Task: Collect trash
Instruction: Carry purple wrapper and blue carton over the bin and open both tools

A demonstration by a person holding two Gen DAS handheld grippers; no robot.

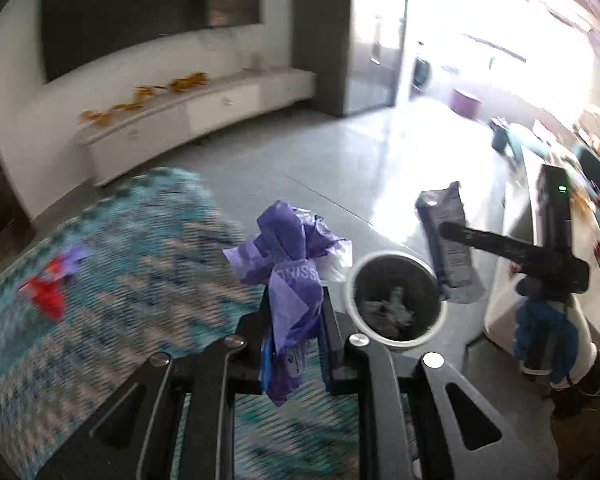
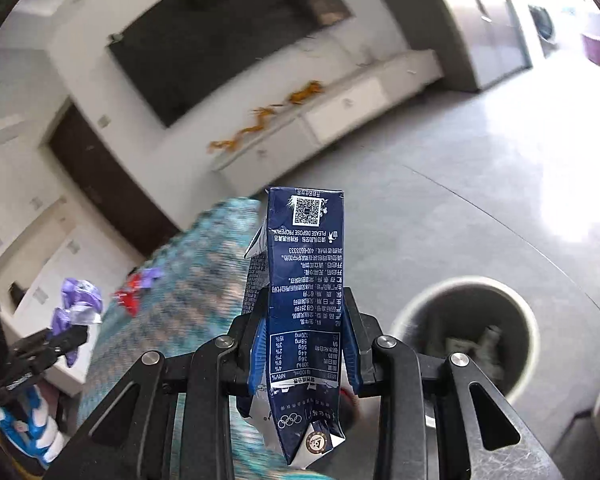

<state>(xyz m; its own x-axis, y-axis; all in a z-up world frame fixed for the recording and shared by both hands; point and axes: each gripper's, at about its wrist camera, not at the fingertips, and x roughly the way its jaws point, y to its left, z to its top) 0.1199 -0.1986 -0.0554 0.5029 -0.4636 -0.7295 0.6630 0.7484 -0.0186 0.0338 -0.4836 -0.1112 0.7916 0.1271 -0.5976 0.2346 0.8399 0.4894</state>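
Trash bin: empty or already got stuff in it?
Not empty. Crumpled pale scraps lie at the bottom of the bin; most of its dark inside still shows, so far from full.

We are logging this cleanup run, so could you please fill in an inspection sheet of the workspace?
Surface: grey tiled floor; teal patterned rug.
Job's things: crumpled purple plastic wrapper; flattened dark blue drink carton; round grey trash bin, paper scraps inside.
Clutter: red wrapper on rug.
Grippers: left gripper shut on wrapper; right gripper shut on carton.
Cables: nothing seen.
Surroundings: white low cabinet, dark wall screen.
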